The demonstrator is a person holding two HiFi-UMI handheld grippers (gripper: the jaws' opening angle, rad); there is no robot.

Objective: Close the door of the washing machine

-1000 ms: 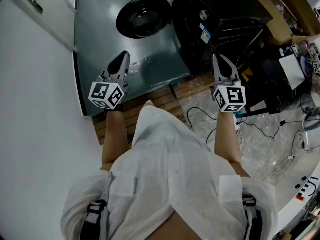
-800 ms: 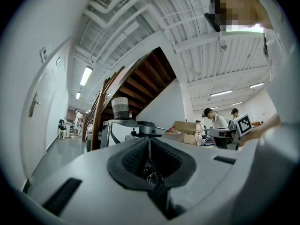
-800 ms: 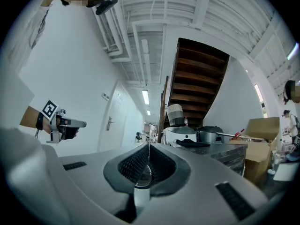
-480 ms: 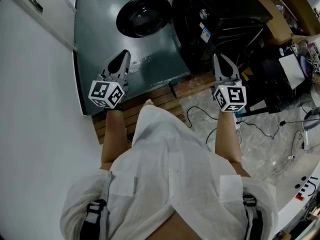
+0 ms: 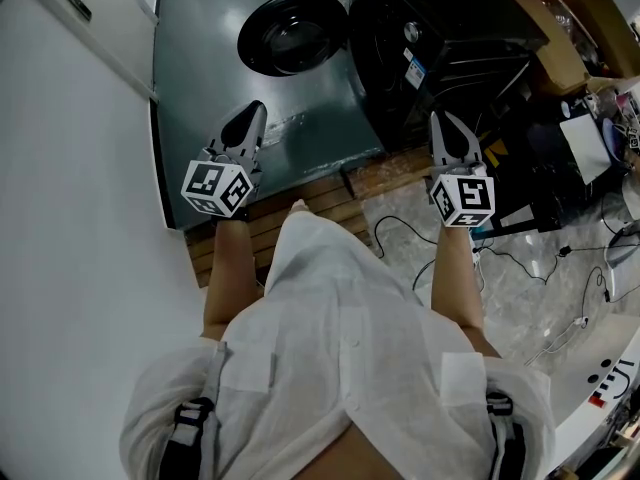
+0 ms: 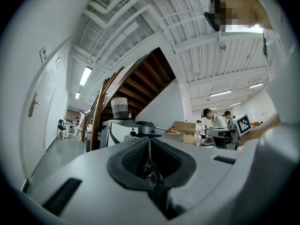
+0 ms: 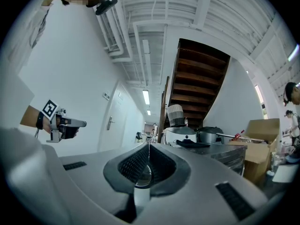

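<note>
Washing machine (image 5: 420,48): dark, glossy, boxy, far centre. Its round door (image 5: 292,33) with a shiny black bowl window hangs open to the left over the smooth grey-green floor (image 5: 200,68). Near it: wooden slat platform (image 5: 300,203), loose cables (image 5: 520,263), cardboard box (image 5: 545,28) far right. Left gripper (image 5: 250,113) and right gripper (image 5: 443,120) both have jaws together and hold nothing. Door sits beyond the left gripper, well apart, path clear.
</note>
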